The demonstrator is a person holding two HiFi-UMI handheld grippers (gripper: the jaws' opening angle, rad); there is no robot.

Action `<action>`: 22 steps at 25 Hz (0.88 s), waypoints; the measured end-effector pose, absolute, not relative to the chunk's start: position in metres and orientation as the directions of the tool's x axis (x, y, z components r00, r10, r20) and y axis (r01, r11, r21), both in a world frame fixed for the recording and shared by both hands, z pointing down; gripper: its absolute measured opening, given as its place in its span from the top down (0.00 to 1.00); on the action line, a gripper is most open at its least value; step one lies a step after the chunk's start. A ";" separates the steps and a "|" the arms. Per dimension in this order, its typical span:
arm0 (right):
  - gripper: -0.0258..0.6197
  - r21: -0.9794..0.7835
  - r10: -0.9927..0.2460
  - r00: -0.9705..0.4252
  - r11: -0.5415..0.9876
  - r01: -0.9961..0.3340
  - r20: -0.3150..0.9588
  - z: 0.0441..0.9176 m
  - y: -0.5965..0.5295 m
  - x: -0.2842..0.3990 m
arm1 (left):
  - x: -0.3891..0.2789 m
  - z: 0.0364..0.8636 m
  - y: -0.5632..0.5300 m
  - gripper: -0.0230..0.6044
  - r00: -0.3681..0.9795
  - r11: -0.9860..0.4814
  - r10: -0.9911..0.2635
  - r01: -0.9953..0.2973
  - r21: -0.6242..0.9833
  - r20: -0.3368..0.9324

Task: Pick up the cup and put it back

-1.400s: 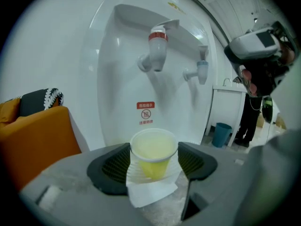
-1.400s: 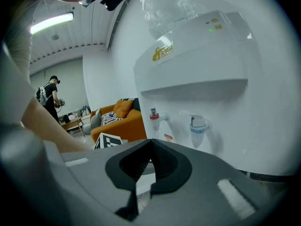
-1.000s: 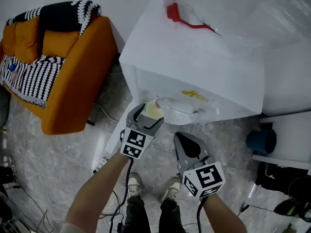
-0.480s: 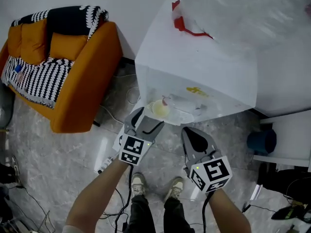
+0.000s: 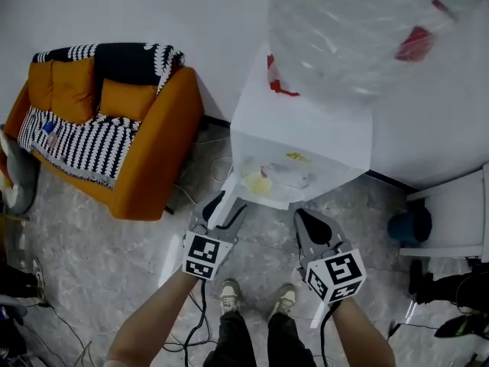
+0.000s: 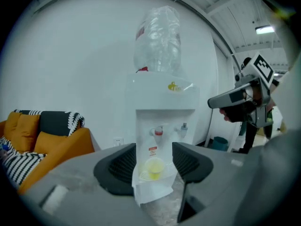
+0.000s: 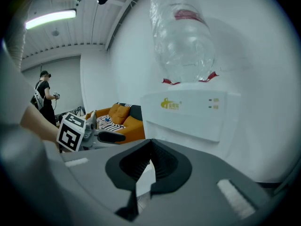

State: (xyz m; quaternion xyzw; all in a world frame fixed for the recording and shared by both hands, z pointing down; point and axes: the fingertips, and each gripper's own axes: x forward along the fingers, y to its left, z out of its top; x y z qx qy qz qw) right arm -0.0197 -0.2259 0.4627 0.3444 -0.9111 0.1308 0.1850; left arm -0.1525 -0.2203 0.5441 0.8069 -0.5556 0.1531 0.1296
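A pale yellow cup stands on the drip tray of the white water dispenser, under its red tap. My left gripper hangs in front of the tray, clear of the cup. Its jaws are open and have just been closing, with nothing between them. In the left gripper view the cup shows through the gap, farther off. My right gripper is beside it on the right, shut and empty, its ribbed pads meeting.
A large clear water bottle tops the dispenser. An orange sofa with black-and-white cushions stands at left. A blue bin and white furniture sit at right. Cables lie on the marble floor. Another person stands far off.
The left gripper was round the cup at the tray; it has let go, drawn back and risen. The right gripper rose with it. The cup stays on the tray.
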 end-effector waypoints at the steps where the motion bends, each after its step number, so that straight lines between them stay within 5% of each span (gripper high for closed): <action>1: 0.96 -0.111 -0.581 -0.694 0.728 -0.677 0.425 0.452 -0.224 -0.019 | -0.151 0.531 -0.216 0.57 0.338 -0.356 -0.857 -0.934 0.028 0.390; 4: 0.96 -0.103 -0.580 -0.693 0.731 -0.675 0.428 0.419 -0.218 -0.017 | -0.148 0.490 -0.210 0.69 0.332 -0.367 -0.860 -0.930 -0.020 0.387; 16: 0.96 -0.043 -0.586 -0.705 0.756 -0.653 0.398 0.288 -0.183 -0.004 | -0.147 0.316 -0.185 0.78 0.304 -0.335 -0.900 -0.941 -0.051 0.312; 22: 0.96 0.022 -0.600 -0.711 0.769 -0.638 0.368 0.219 -0.178 0.000 | -0.133 0.256 -0.163 0.80 0.394 -0.421 -0.862 -0.907 -0.016 0.319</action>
